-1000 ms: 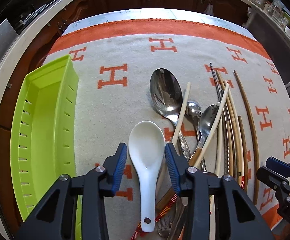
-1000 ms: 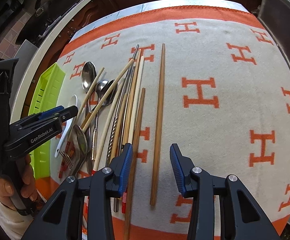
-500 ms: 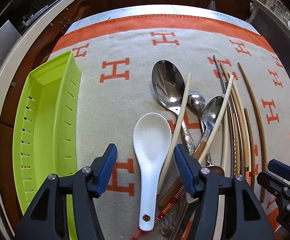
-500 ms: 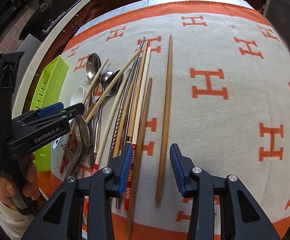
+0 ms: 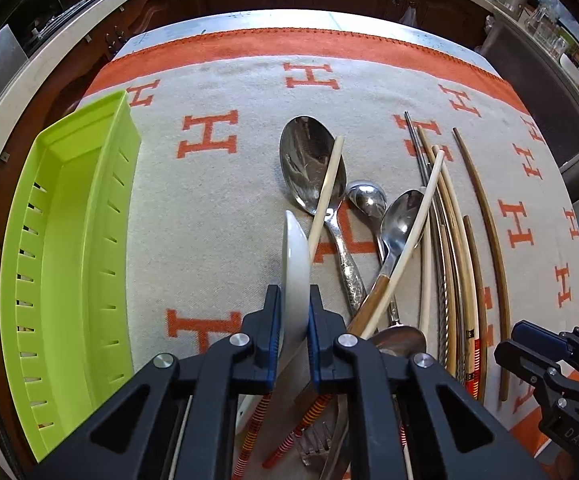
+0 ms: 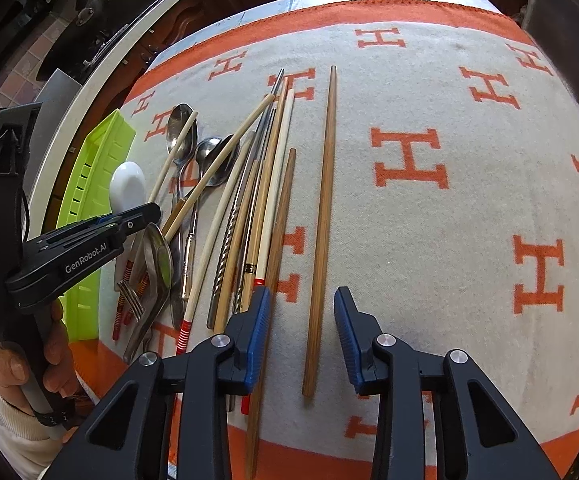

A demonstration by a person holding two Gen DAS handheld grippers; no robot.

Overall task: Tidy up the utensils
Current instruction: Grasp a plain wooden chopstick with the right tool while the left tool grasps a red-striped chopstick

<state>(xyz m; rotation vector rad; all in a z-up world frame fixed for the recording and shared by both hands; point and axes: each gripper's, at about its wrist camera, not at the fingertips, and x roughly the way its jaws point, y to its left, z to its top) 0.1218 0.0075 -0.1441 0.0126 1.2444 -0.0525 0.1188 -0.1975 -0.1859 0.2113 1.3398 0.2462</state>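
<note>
The left gripper point(image 5: 294, 312) had just been closing and clamped the white spoon point(image 5: 295, 264), tipped on edge beside the pile, probably bound for the green tray point(image 5: 101, 208) at the blanket's point(image 5: 229, 240) left edge; the right gripper point(image 6: 302, 332) stood part open around a lone brown chopstick point(image 6: 323, 220), not gripping

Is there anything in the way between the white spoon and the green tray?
Nothing visible. The left hand-held gripper is shut on the white spoon, tipped on its edge. Between it and the green tray lies only bare blanket. The other spoons and the chopsticks all lie on the spoon's far side, away from the tray.
</note>
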